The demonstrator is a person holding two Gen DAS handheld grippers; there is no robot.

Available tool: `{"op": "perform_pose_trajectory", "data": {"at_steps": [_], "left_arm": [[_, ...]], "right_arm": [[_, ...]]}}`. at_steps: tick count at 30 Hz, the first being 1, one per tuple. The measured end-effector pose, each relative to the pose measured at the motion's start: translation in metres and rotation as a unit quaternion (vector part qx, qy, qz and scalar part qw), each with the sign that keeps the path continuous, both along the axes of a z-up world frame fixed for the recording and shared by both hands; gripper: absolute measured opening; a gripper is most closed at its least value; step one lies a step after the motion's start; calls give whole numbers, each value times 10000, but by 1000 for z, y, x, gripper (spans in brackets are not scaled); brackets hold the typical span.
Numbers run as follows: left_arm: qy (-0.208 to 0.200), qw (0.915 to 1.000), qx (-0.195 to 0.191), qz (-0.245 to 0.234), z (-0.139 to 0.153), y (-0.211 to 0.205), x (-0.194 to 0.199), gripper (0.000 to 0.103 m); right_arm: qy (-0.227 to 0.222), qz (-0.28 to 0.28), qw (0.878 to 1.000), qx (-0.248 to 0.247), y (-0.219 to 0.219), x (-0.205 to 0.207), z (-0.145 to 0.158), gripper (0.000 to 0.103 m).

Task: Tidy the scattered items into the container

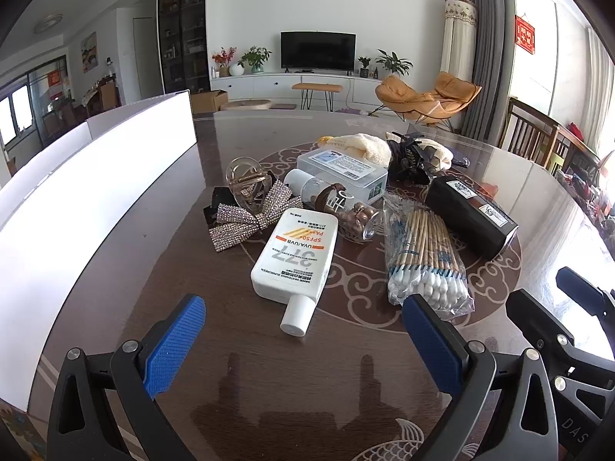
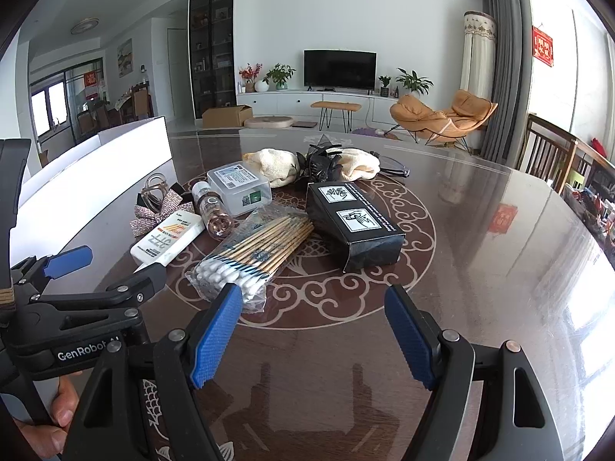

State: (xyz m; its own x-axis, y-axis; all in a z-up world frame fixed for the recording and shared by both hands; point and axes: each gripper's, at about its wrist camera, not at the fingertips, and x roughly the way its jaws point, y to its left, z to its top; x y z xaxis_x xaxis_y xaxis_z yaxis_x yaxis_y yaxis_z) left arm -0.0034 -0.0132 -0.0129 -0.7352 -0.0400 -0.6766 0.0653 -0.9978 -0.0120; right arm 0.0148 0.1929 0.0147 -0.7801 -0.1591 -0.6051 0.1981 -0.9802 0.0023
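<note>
Scattered items lie on the dark table: a white sunscreen bottle, a bag of cotton swabs, a black box, a clear plastic box, a small jar, a rhinestone bow, a clear hair claw, cream cloths and a black hair claw. The white container stands at the left. My left gripper is open, just short of the sunscreen cap. My right gripper is open, beside the swabs.
The table's right half is bare glossy wood. Wooden chairs stand at its far right edge. The right gripper's body shows at the lower right of the left wrist view; the left gripper's body shows at the left of the right wrist view.
</note>
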Motion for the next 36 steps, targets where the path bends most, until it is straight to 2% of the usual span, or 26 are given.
{"op": "perform_pose_trajectory", "data": {"at_steps": [8,36], "left_arm": [[-64,10000,-31,-5,-2,1,-2,103],[-162,9998,-39,-49,-5,4,-4,103]], "right_arm": [[-68,-91,9998,-151,5,-3,-1,77],[-177,-149,9997,-98,4,-9,-6,77]]}}
